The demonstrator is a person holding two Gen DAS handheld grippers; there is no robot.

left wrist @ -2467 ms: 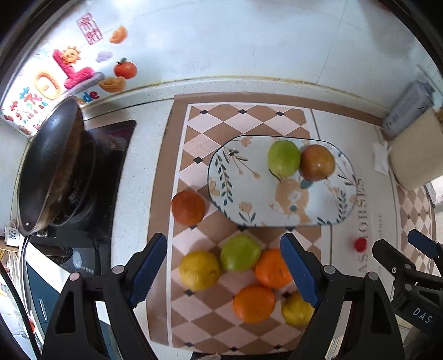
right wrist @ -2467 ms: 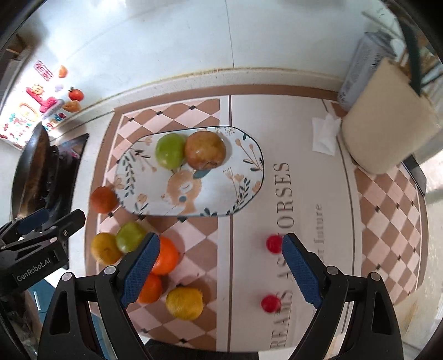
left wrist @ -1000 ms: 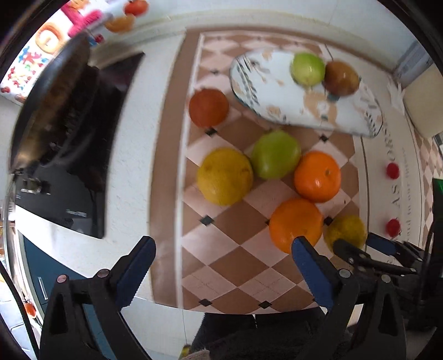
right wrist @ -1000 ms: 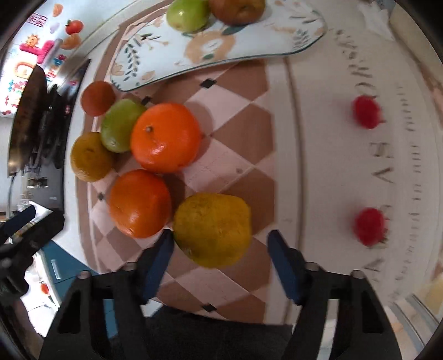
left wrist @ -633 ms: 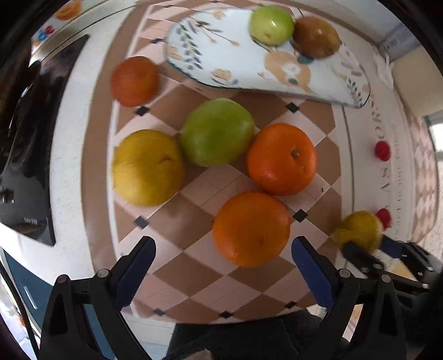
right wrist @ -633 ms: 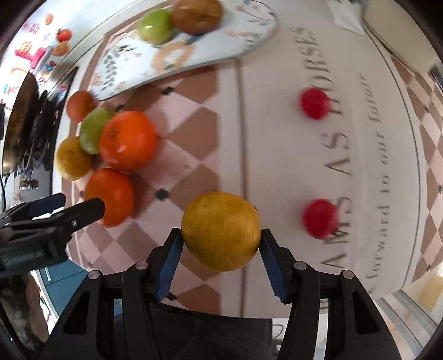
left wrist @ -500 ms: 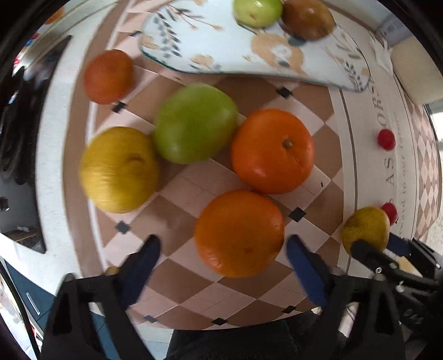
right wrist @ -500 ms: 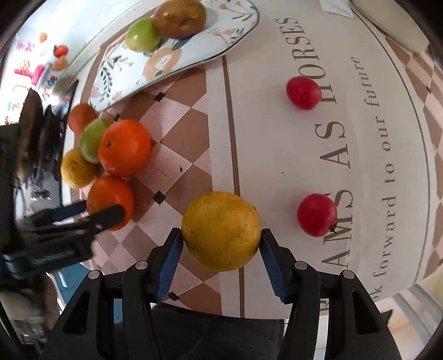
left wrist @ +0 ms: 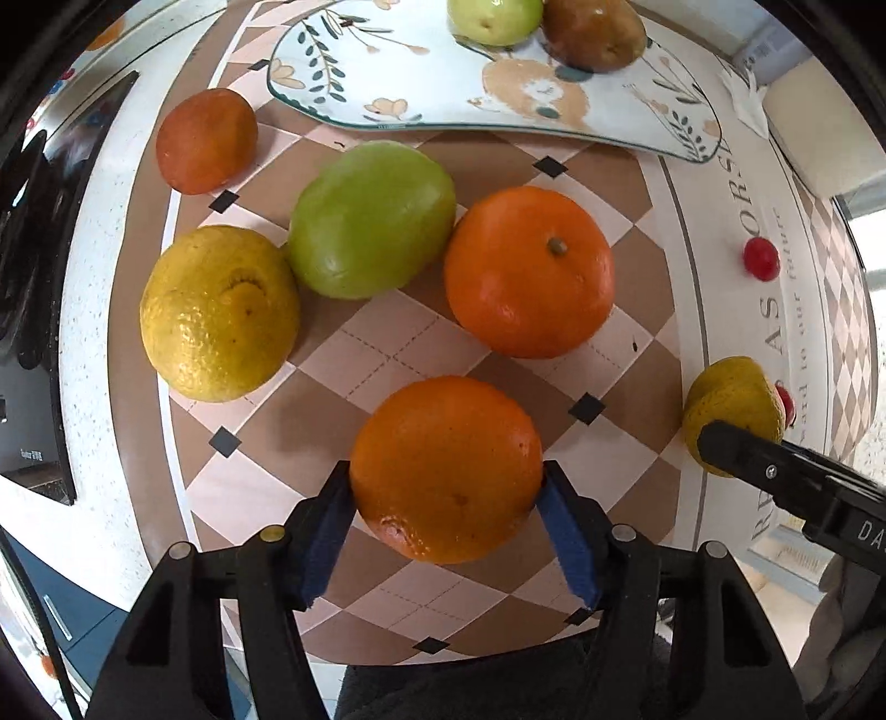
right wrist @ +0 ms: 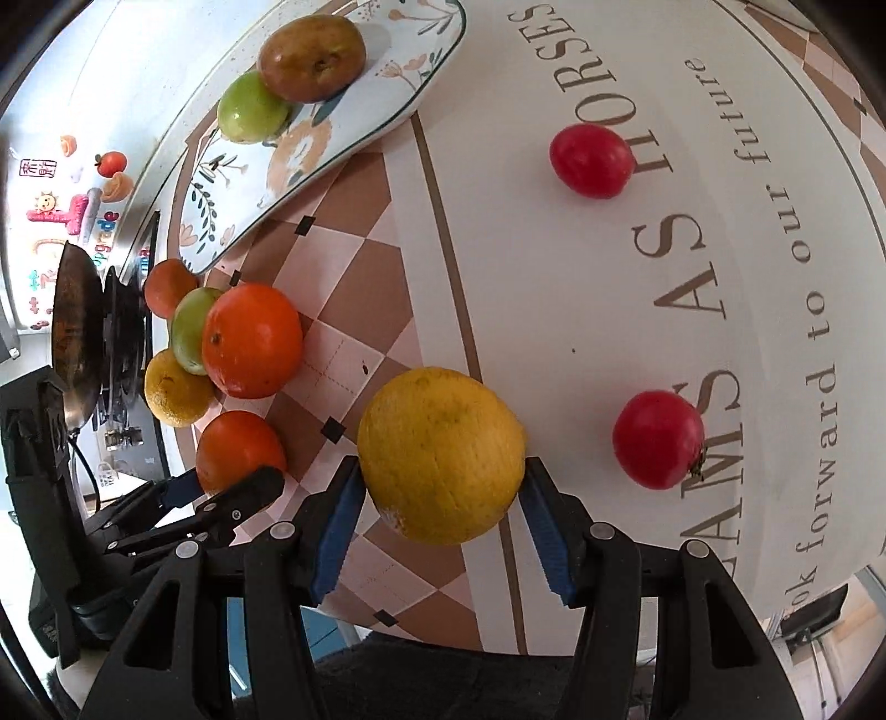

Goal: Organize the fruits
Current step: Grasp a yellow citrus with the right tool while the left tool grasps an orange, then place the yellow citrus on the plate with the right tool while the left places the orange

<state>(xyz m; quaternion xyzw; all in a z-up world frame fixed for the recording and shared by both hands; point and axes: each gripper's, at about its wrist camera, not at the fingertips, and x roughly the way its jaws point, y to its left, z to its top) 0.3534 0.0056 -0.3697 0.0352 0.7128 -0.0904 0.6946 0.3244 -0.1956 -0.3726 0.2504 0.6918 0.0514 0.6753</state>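
Left wrist view: the left hand-held gripper [left wrist: 446, 531] points down at the bench [left wrist: 105, 310], and its jaws have just been closing; the blue pads now press both sides of an orange [left wrist: 446, 468] that lies near the bench's front edge on a chequered mat [left wrist: 382, 343]. Beyond it, closely grouped, lie a second orange [left wrist: 529, 271], a green fruit [left wrist: 371, 219] and a yellow citrus [left wrist: 219, 313], with a small dark orange fruit [left wrist: 206, 141] nearer the mat's left border. Open mat shows between the held orange and this group. At the back sits an oval patterned plate [left wrist: 387, 83] carrying a green apple [left wrist: 493, 19] and a brown fruit [left wrist: 592, 33] at its far end; the rest of the plate is bare.

Right wrist view: the right hand-held gripper [right wrist: 443, 515] is clamped partway open on a yellow fruit [right wrist: 440, 457], over the line where the chequered part meets the lettered part of the mat. Two red fruits [right wrist: 591, 160] [right wrist: 658, 440] lie well apart on the lettered part, with clear surface around them. The stove [right wrist: 124, 327] stands at the bench's left end.
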